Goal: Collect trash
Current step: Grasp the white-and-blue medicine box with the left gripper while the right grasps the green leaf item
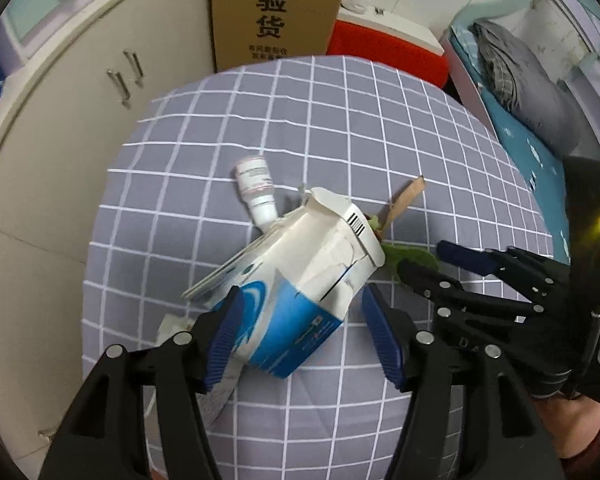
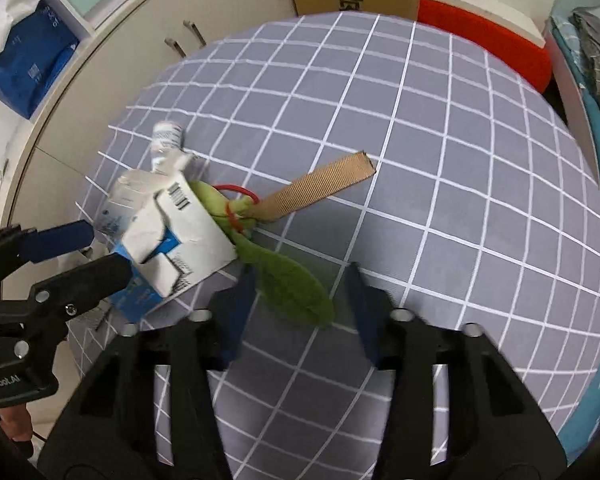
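Observation:
A crushed blue and white carton [image 1: 296,280] lies on the grey checked tablecloth [image 1: 340,120]. My left gripper [image 1: 304,332] is open, its blue pads either side of the carton's lower end. A small white bottle [image 1: 256,188] lies just beyond the carton. A green leaf [image 2: 288,284] tied with a red rubber band [image 2: 240,204] and a brown cardboard strip [image 2: 320,184] lie right of the carton [image 2: 172,236]. My right gripper [image 2: 300,300] is open around the leaf's tip. It also shows in the left wrist view [image 1: 428,256].
A tall cardboard box [image 1: 276,8] and a red and white container [image 1: 388,44] stand behind the table. White cabinets [image 1: 80,100] are on the left, a bed with grey bedding [image 1: 528,88] on the right. A blue box [image 2: 32,68] sits on a shelf.

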`<action>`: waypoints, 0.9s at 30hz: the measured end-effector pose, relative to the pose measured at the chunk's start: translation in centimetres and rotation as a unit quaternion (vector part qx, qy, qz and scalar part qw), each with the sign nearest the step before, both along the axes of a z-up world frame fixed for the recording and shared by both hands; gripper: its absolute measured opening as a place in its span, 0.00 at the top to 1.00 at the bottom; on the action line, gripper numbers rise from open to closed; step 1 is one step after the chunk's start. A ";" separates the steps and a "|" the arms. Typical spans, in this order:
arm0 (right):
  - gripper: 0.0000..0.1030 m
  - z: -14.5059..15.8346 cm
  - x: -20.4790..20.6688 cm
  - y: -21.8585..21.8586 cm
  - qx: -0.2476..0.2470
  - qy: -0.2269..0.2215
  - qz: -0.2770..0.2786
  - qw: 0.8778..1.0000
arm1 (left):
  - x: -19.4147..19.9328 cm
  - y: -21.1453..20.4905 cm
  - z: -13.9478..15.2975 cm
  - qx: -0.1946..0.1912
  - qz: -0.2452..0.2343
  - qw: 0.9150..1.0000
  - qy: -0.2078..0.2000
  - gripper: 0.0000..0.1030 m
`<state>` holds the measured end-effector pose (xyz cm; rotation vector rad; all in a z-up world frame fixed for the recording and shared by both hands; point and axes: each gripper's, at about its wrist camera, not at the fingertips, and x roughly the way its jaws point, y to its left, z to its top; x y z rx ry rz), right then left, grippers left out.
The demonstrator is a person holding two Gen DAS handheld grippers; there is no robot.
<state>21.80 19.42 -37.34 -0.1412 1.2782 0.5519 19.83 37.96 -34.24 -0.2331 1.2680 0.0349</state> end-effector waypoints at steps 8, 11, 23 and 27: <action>0.96 0.7 1.0 -2.6 0.014 -0.004 -0.019 1.000 | 2.2 -0.8 -1.8 0.004 -0.018 0.999 0.026 0.37; 0.96 1.4 2.1 -4.5 0.010 -0.012 -0.047 0.999 | 2.8 -1.4 -2.1 0.008 -0.026 0.999 0.030 0.36; 0.96 2.9 4.3 -10.1 0.001 -0.031 -0.146 0.989 | 4.3 -5.2 -3.0 0.018 -0.082 0.995 0.047 0.27; 0.96 2.7 3.9 -10.4 0.005 -0.026 -0.151 0.988 | 4.7 -6.8 -3.2 0.037 -0.104 0.993 0.048 0.22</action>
